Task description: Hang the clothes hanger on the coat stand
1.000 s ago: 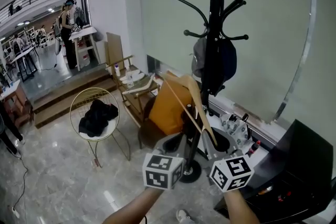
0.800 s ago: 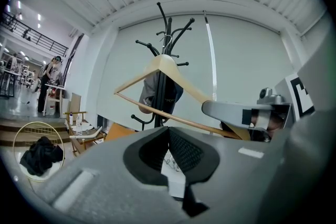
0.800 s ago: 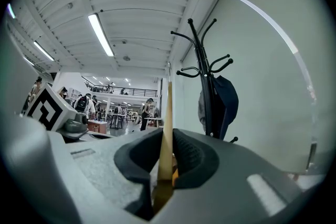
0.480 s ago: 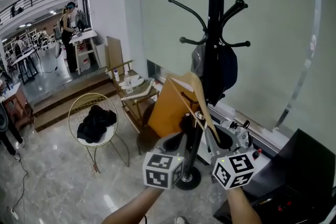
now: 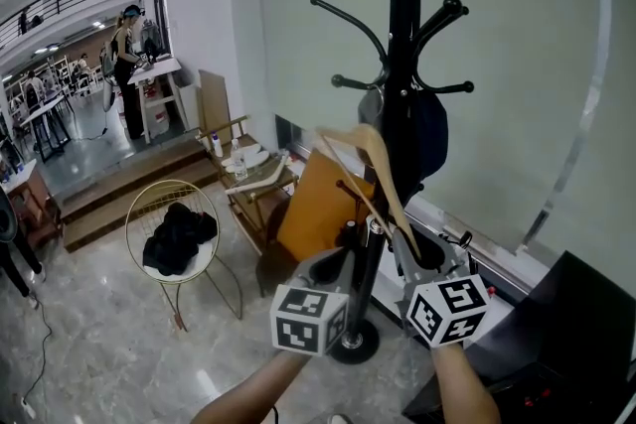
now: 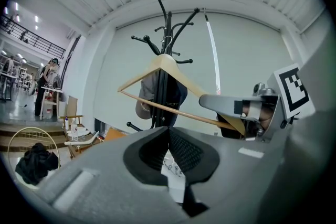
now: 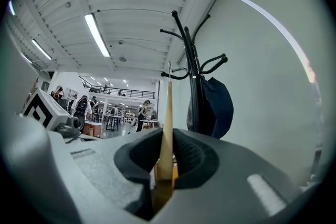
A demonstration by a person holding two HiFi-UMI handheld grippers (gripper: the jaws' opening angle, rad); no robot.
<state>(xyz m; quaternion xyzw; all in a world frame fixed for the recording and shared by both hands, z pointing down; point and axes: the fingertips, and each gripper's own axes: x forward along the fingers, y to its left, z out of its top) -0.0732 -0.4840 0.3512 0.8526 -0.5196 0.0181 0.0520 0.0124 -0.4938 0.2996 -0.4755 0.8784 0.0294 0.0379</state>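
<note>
A pale wooden clothes hanger [image 5: 375, 166] is held up by one shoulder end in my right gripper [image 5: 402, 248], whose jaws are shut on the wood [image 7: 167, 128]. Its metal hook points up toward the black coat stand [image 5: 398, 35], close to the stand's lower arms. In the left gripper view the hanger [image 6: 168, 63] shows as a full triangle in front of the stand [image 6: 167, 34]. My left gripper [image 5: 333, 265] is beside the right one, lower and to the left, its pads [image 6: 181, 147] together with nothing between them.
A dark cap and bag [image 5: 422, 129] hang on the stand. An orange board [image 5: 318, 204] leans behind the stand's round base [image 5: 350, 345]. A gold wire chair with black clothing [image 5: 179, 233] stands left, a black table [image 5: 571, 333] lower right. A person [image 5: 127, 45] stands far back.
The hanger has risen a little and come closer to the stand's lower arms. Both grippers have kept side by side, and the right one's hold on the hanger is unchanged.
</note>
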